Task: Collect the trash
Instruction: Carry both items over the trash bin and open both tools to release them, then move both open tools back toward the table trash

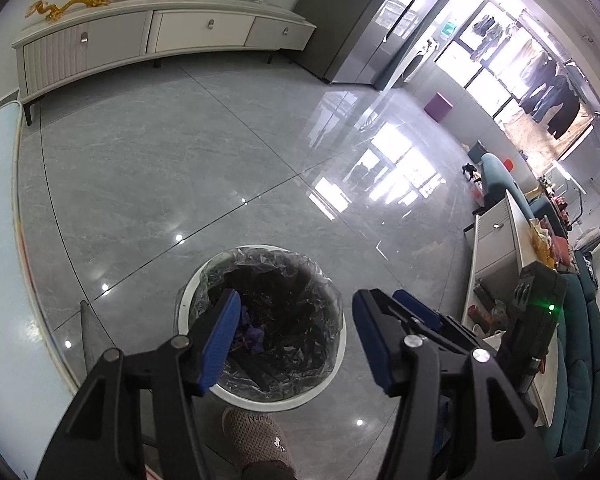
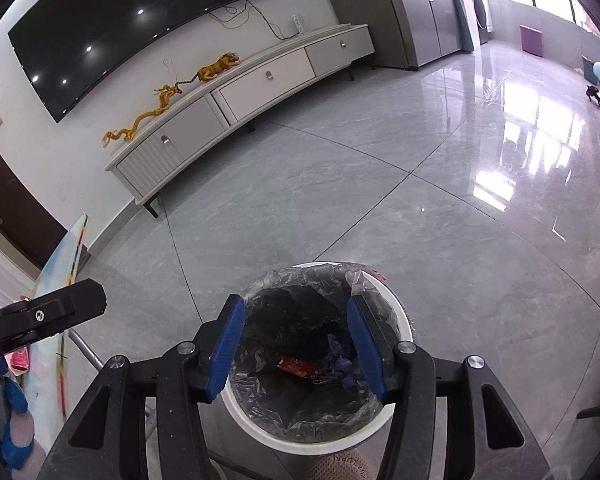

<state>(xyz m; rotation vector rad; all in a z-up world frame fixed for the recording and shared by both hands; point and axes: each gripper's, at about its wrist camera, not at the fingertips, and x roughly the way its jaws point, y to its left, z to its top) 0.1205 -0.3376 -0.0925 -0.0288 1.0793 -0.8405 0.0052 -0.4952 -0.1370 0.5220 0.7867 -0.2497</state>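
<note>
Two empty grippers [image 1: 296,334] [image 2: 296,338] — one bin [image 2: 402,320]

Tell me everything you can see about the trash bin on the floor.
The trash bin is a round white container that looks like plastic, standing upright on the grey tiled floor. A thin, crinkled dark see-through liner is folded over its rim. It is open, with no lid in view. Near the bottom lie a red wrapper and crumpled purple scraps. Both tools hang above its mouth, nothing between their fingers. A slipper toe sits by its near edge; contact is unclear.
</note>
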